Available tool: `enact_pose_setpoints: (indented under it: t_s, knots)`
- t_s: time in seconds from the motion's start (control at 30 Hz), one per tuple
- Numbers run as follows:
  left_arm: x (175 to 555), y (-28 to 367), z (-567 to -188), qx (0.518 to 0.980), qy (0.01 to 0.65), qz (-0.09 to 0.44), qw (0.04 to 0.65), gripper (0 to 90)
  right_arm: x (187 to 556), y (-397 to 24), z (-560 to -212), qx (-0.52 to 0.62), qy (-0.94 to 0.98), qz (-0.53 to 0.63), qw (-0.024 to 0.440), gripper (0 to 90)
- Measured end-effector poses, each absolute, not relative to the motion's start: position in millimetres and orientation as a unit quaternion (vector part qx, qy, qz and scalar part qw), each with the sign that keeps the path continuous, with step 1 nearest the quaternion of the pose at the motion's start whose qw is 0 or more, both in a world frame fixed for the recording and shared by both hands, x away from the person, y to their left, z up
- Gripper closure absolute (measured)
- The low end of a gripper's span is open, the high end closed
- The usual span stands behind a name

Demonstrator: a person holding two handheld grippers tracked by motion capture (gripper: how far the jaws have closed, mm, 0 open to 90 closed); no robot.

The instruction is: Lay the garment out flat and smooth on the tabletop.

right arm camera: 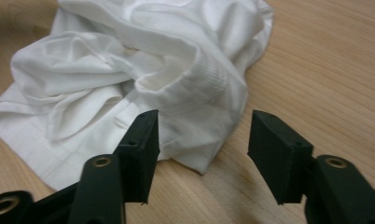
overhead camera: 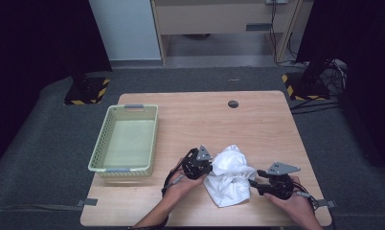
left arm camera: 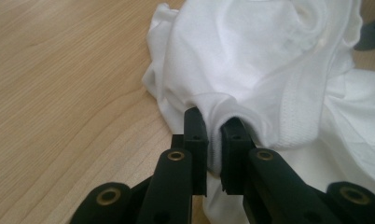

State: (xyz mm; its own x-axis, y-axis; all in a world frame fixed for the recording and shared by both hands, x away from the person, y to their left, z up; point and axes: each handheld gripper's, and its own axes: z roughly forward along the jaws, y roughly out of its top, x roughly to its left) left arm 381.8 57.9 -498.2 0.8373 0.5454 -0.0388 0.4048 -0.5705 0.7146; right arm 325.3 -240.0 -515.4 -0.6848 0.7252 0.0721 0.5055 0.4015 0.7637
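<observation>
High view: wooden table [overhead camera: 272,124], grey carpet [overhead camera: 37,158].

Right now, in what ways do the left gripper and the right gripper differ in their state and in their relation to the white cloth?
The left gripper is shut on a fold of the white cloth, while the right gripper is open with its pads off the fabric. The left gripper sits at the cloth's left edge, the right gripper at its right edge. Both are black, hand-held and low over the wooden table.
</observation>
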Motion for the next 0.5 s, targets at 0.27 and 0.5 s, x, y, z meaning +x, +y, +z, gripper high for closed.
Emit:
enact_pose_setpoints:
  t_s: [0.27, 0.5]
  knots:
    - [378.8, 55.2, -502.2, 0.892, 0.267, 0.071, 0.359, 84.0, 326.7, -227.9, -520.2, 0.358, 0.835, 0.394, 0.138, 48.4]
    - [365.5, 55.1, -503.3, 0.907, 0.244, 0.04, 0.341, 84.2, 329.0, -227.5, -517.9, 0.352, 0.836, 0.398, 0.133, 77.3]
